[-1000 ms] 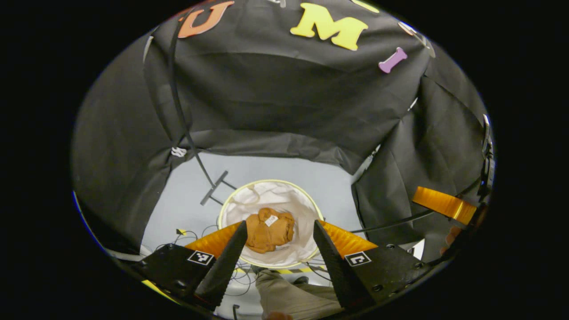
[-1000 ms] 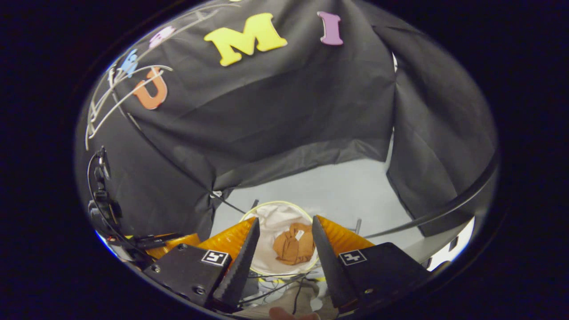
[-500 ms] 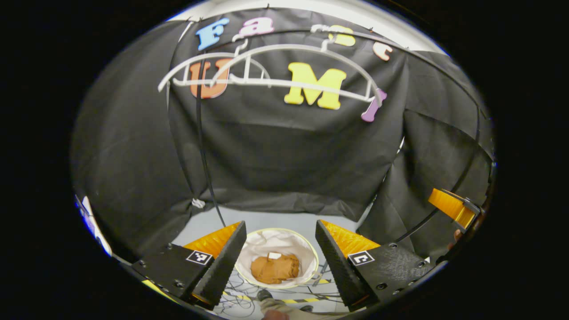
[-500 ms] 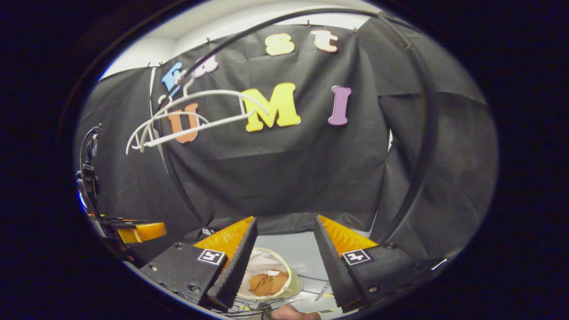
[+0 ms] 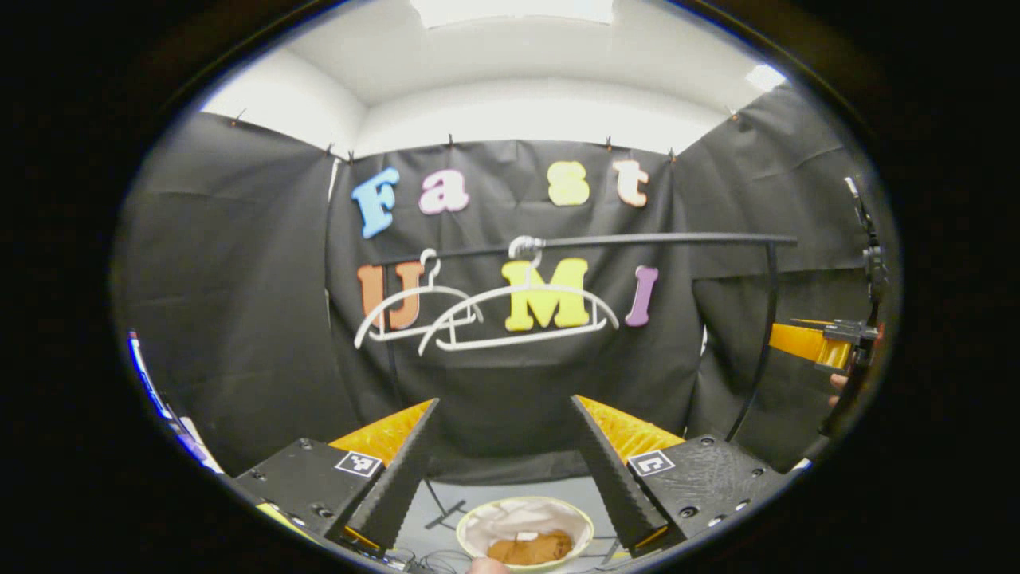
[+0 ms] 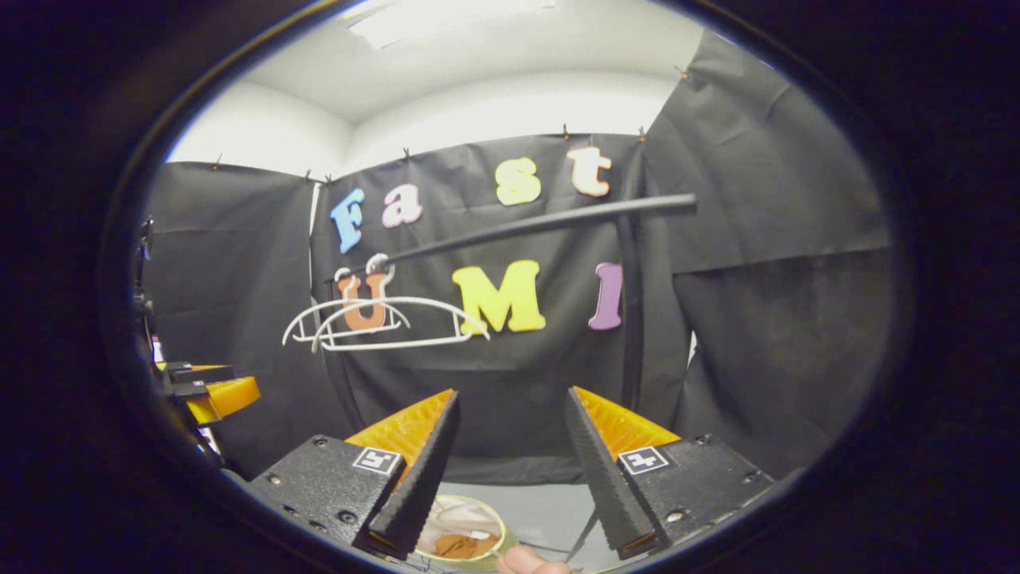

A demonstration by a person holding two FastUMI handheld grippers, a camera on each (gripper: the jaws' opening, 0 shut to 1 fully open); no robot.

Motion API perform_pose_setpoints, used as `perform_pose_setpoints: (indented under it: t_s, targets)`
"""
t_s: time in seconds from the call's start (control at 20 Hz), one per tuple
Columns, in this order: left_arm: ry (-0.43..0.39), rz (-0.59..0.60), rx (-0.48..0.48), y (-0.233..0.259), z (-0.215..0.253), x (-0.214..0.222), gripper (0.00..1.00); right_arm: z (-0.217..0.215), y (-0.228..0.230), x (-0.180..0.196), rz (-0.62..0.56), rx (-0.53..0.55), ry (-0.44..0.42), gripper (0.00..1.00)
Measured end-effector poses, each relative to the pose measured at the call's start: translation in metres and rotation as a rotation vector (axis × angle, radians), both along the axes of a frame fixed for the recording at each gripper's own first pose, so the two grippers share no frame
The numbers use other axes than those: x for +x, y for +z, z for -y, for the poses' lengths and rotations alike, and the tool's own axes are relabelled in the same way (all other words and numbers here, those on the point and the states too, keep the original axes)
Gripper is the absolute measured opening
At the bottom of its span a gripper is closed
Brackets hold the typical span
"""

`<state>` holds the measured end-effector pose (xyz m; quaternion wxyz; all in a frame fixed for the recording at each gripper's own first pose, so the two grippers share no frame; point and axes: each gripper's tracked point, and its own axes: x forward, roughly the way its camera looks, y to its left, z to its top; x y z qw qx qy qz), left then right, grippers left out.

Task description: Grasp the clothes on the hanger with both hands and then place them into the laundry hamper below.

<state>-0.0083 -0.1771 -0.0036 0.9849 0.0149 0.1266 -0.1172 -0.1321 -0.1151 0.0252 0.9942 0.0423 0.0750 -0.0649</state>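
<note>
A brown garment [image 5: 530, 548] lies crumpled inside the round white laundry hamper [image 5: 524, 500] on the floor, low between my left gripper's fingers. My left gripper [image 5: 506, 450] is open and empty, held high above the hamper and facing the wall. Two bare white hangers [image 5: 518, 319] hang on a black rail [image 5: 637, 238]. In the right gripper view the garment [image 6: 462, 545] lies in the hamper [image 6: 450, 516] at the bottom, and my right gripper [image 6: 510, 454] is open and empty. The hangers [image 6: 382, 323] hang bare to its upper left.
The rail's black upright post [image 5: 757, 359] stands to the right. My right gripper [image 5: 813, 344] shows at the far right of the left gripper view, my left gripper [image 6: 211, 392] at the far left of the right gripper view. Cables lie on the grey floor [image 6: 542, 514] near the hamper.
Both grippers have lifted and tilted up from looking down into the hamper to facing the rail and hangers. The garment stays in the hamper. Both grippers stay open.
</note>
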Motion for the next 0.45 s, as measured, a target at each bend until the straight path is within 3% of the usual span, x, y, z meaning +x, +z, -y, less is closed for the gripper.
perform_pose_setpoints:
  t_s: [0.25, 0.45]
  targets:
    - [0.036, 0.16, -0.016, 0.053, -0.017, -0.012, 0.92, 0.001, 0.039, -0.026, 0.138, -0.066, -0.029, 0.85]
    - [0.087, 0.175, -0.011, 0.049, -0.034, -0.013, 0.92, -0.021, 0.03, -0.02, 0.176, -0.089, -0.041, 0.85]
